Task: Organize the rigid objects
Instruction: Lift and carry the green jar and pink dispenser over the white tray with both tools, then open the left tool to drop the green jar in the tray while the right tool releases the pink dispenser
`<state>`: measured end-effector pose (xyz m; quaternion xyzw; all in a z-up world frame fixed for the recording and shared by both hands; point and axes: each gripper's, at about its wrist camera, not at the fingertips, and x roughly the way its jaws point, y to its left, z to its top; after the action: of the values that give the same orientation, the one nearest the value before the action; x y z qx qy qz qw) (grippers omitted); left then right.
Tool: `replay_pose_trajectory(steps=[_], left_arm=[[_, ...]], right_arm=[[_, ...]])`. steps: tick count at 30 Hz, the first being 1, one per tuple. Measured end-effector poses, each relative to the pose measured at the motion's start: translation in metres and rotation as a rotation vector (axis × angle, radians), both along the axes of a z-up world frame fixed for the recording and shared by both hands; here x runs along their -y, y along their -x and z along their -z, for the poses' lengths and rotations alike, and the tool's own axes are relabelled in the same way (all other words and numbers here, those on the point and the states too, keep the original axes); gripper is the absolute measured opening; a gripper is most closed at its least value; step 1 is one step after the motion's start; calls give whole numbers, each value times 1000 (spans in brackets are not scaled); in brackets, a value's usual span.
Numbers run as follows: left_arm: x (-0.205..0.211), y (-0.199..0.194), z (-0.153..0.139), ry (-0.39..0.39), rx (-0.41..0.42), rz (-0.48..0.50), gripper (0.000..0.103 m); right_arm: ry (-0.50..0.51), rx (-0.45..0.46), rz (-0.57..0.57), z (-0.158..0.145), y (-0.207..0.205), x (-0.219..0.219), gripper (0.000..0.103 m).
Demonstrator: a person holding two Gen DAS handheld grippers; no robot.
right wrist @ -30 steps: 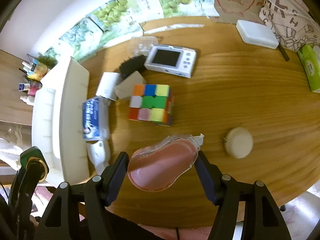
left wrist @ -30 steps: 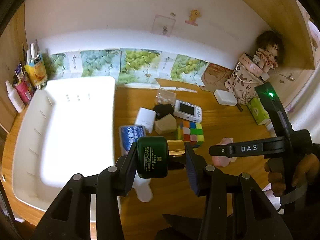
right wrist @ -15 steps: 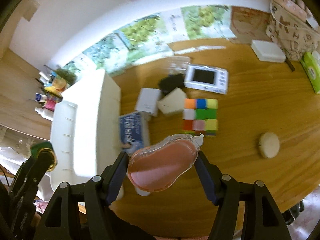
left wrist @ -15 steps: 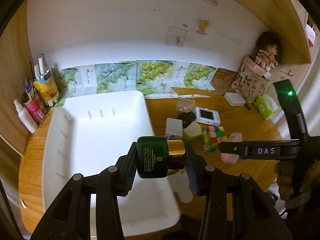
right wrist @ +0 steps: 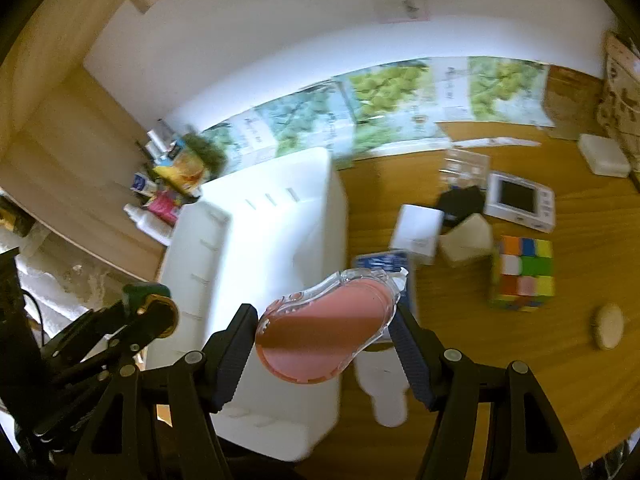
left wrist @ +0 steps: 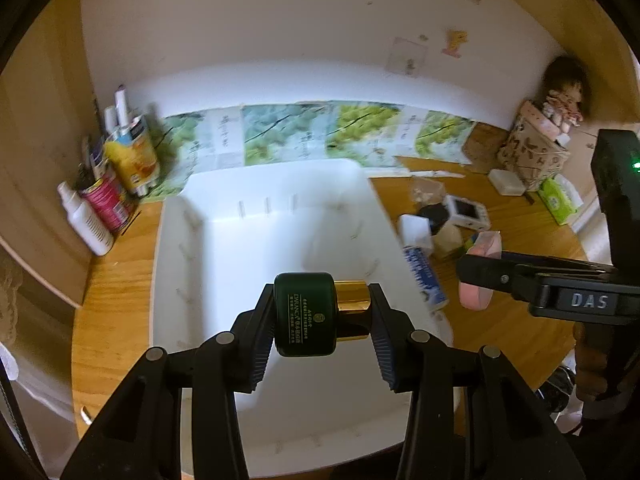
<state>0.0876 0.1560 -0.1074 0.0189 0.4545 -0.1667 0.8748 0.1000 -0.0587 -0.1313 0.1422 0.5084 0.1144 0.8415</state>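
My left gripper (left wrist: pixel 320 316) is shut on a dark green jar with a gold band (left wrist: pixel 306 314) and holds it above the white bin (left wrist: pixel 180 264). My right gripper (right wrist: pixel 326 328) is shut on a pink correction-tape dispenser in a clear shell (right wrist: pixel 328 328), over the bin's right wall (right wrist: pixel 332 216). The right gripper with the pink dispenser (left wrist: pixel 480 270) also shows at the right of the left wrist view. The left gripper and jar (right wrist: pixel 150 304) show at the left of the right wrist view.
On the wooden desk (right wrist: pixel 520 360) right of the bin lie a colour cube (right wrist: pixel 524 274), a white device with a screen (right wrist: pixel 520 200), a white box (right wrist: pixel 418 228), a blue packet (left wrist: pixel 422 276) and a round beige disc (right wrist: pixel 610 326). Bottles (left wrist: pixel 112 188) stand left of the bin.
Both grippers have moved left with their objects. The left now holds the jar over the bin's inside, and the right holds the dispenser at the bin's right wall.
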Motion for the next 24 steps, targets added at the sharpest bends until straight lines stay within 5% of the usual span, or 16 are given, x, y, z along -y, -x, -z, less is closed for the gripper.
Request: replay_pose_trajectory(steps=[18,24], left_arm=[[-49,0,25,-64,-91,-139,47],[-50,5,18,-74,-40,-155,51]], right_arm=[[-29,-26,-138,15,-6,-61,68],[-24,-51,-159,20,-6,-70,68]])
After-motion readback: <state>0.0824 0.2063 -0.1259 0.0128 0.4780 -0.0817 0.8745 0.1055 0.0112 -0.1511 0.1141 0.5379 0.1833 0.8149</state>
